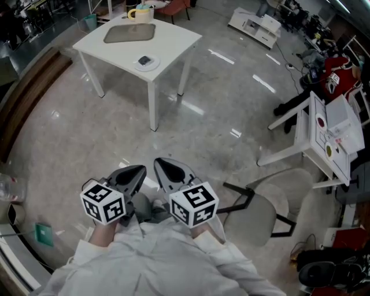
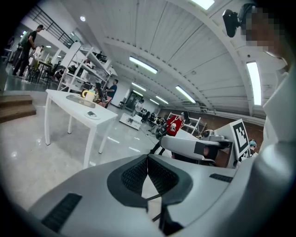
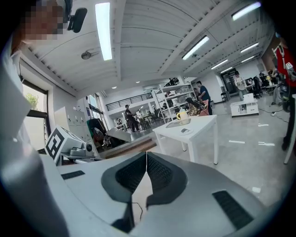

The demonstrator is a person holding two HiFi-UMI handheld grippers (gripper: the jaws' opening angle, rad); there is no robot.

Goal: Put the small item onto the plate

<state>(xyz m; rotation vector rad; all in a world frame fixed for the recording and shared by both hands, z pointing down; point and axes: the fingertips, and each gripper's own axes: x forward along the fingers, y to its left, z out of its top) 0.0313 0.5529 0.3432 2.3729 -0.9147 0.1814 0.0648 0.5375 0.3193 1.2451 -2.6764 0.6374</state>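
The small dark item (image 1: 144, 60) seems to lie on the white plate (image 1: 153, 67), near the table (image 1: 173, 40) edge, at eleven o'clock from the person and well apart. Its long axis is too small to tell. The left gripper (image 1: 139, 171) and right gripper (image 1: 161, 163) are clenched, empty. I judge the placing is done; otherwise a walk to the table comes first.

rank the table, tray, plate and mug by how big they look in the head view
1. table
2. tray
3. plate and mug: they look about alike, so no order between them
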